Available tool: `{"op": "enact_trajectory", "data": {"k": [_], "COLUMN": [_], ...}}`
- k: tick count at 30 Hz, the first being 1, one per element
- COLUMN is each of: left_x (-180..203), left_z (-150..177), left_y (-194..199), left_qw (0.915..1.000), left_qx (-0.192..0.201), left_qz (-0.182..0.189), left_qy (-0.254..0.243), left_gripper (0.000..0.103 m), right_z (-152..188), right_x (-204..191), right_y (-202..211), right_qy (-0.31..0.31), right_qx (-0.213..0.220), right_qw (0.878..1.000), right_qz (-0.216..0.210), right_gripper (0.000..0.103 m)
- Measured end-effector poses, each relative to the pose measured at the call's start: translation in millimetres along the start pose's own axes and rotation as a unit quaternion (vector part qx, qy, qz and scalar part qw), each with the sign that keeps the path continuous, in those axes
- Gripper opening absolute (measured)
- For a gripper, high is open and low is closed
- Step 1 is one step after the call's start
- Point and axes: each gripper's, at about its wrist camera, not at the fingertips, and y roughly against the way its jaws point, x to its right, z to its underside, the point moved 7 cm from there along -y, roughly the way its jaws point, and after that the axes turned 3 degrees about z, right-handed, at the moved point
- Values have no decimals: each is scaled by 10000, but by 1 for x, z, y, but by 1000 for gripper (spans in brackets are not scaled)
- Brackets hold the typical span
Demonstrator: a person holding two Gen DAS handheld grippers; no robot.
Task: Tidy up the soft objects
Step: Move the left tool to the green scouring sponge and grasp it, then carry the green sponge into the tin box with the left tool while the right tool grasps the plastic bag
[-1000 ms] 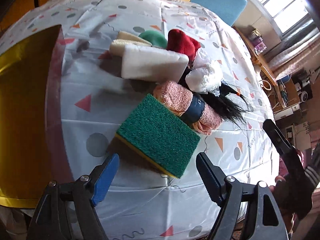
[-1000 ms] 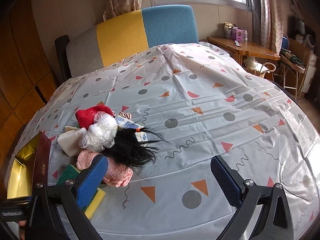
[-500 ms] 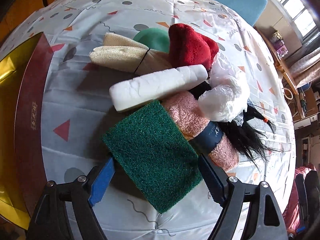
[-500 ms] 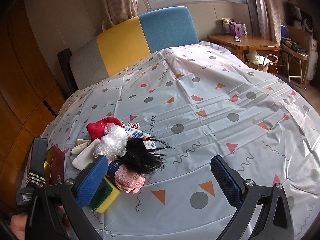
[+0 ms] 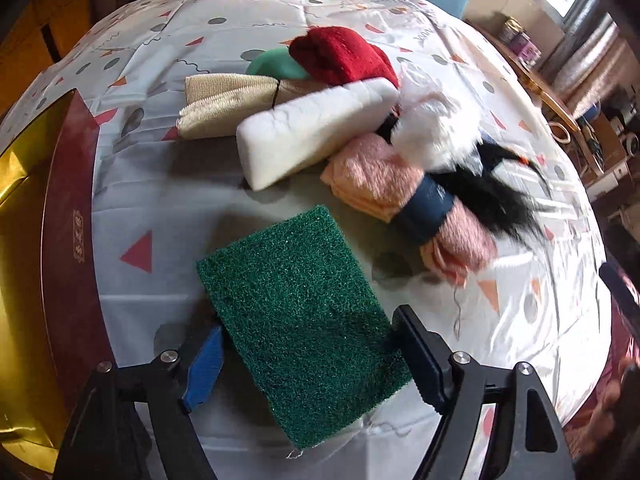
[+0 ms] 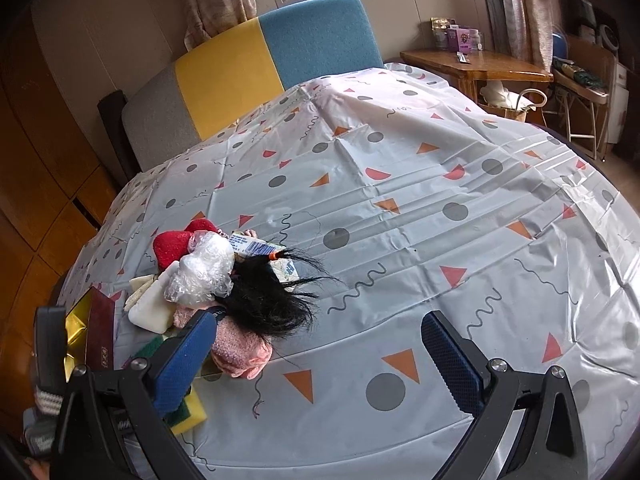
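A green scouring sponge (image 5: 296,304) with a yellow underside lies flat on the patterned cloth, between the fingers of my left gripper (image 5: 309,320). The jaws are closing and the pads stand at its two long sides; the sponge looks unsquashed. Just beyond lies a pile: a white foam block (image 5: 312,132), a beige cloth (image 5: 228,104), a red plush (image 5: 340,56), a rolled pink towel (image 5: 380,176) with a navy band, crumpled plastic (image 5: 436,128) and black hair (image 5: 492,196). My right gripper (image 6: 318,318) hangs open over the cloth right of the pile, holding nothing.
A gold-lined box with a dark red rim (image 5: 68,240) stands at the cloth's left edge, close to the sponge. The patterned cloth (image 6: 400,200) spreads wide to the right of the pile. A yellow and blue backrest (image 6: 280,52) and a wooden desk (image 6: 472,68) stand behind.
My left gripper has come forward and down, so the green sponge that lay ahead of its fingers now lies between them. The right gripper has hardly moved.
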Motion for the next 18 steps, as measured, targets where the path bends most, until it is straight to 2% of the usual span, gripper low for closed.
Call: {"op": "enact_trajectory", "data": {"k": [4,7,8,10,12,17,18], "left_x": [6,5,5,3,1,-12,-4], "left_z": [39,54,52,52,57,57,52], "left_y": [20,28,29,26,29,32,24], "left_qw": [9965,9928,9924,9928,9937,9935,9934], "left_qx": [312,497,557,592,569,599,619], "left_qz": [-40,-17,5,82,173,311,310], "left_qy": [-774,-1093,-1099,-1040,-949,-916,-916], "left_gripper": [81,81,81,81,81,80,79], "right_z": [4,10,12,15,15,-1,-5], "right_x": [5,-2,-8,-23,-42,-90,-100], "right_y": [-7,-11,-12,-10,-7,-14,-20], "right_qy": [-85,-45,44,305,539,1086,1166], "right_qx": [-144,-270,-282,-264,-264,-282,-330], "right_qw": [9998,9996,9995,9989,9973,9916,9904], "right_qz": [64,-83,-129,-219,-412,-649,-671], "right_gripper": [103,102,101,87,78,76,76]}}
